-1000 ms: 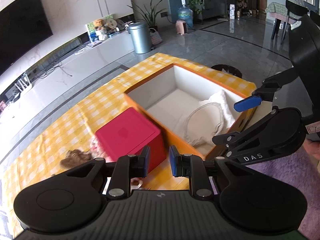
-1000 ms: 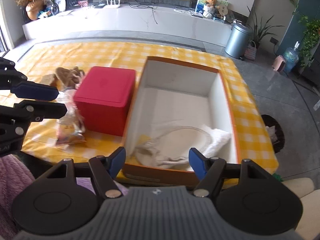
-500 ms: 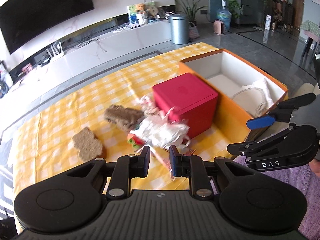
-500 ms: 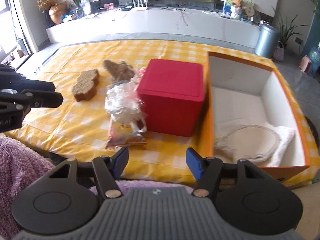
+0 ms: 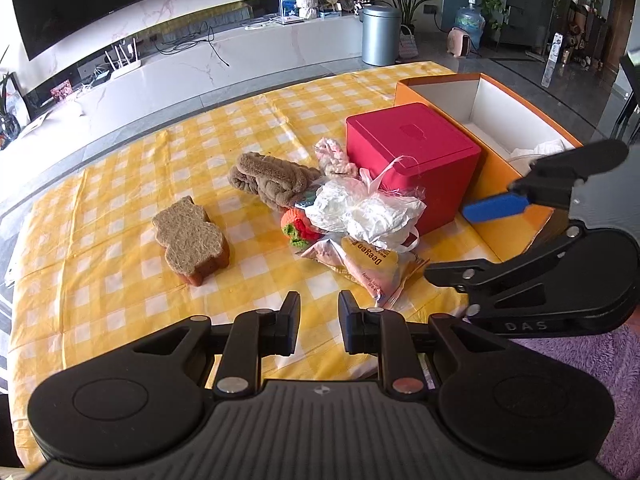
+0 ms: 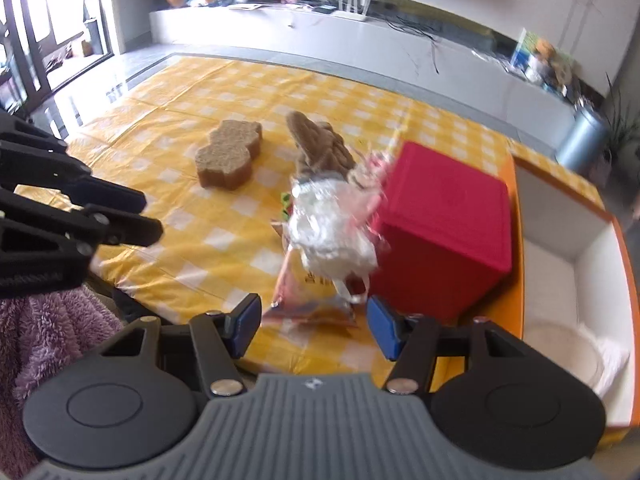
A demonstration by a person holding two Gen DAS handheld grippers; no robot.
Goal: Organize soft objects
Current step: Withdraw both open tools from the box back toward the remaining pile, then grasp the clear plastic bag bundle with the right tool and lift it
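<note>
Hovering both tools over the near edge of the yellow-and-white checked tablecloth (image 5: 120,216), you look to be between picks, choosing the next soft item. Your left gripper (image 5: 319,322) has its black jaws narrowly parted with nothing between them, and your right gripper (image 6: 314,322) stands wide open and empty, its blue-padded jaws framing the pile just ahead. That pile lies beside the closed red square box (image 5: 412,162): a crinkled clear plastic bag of white stuffing (image 5: 364,210) rests on a pink-and-yellow printed snack packet (image 5: 368,266), with an orange-and-green knitted toy (image 5: 298,228) tucked under its left side, a brown plush knotted headband (image 5: 272,180) behind, and a small pink fluffy piece (image 5: 332,156) against the box. The brown bear-shaped loofah sponge (image 5: 192,236) sits well apart to the left. The open orange cardboard box with white lining (image 6: 568,240) already holds a white cloth (image 6: 600,356) and a pale flat round thing (image 6: 560,344) (the right view is blurred, so I cannot name it). The red box's contents are hidden. My judgement: the next move calls for lowering the open right jaws around the bag, closing gently so the plastic does not slip.
</note>
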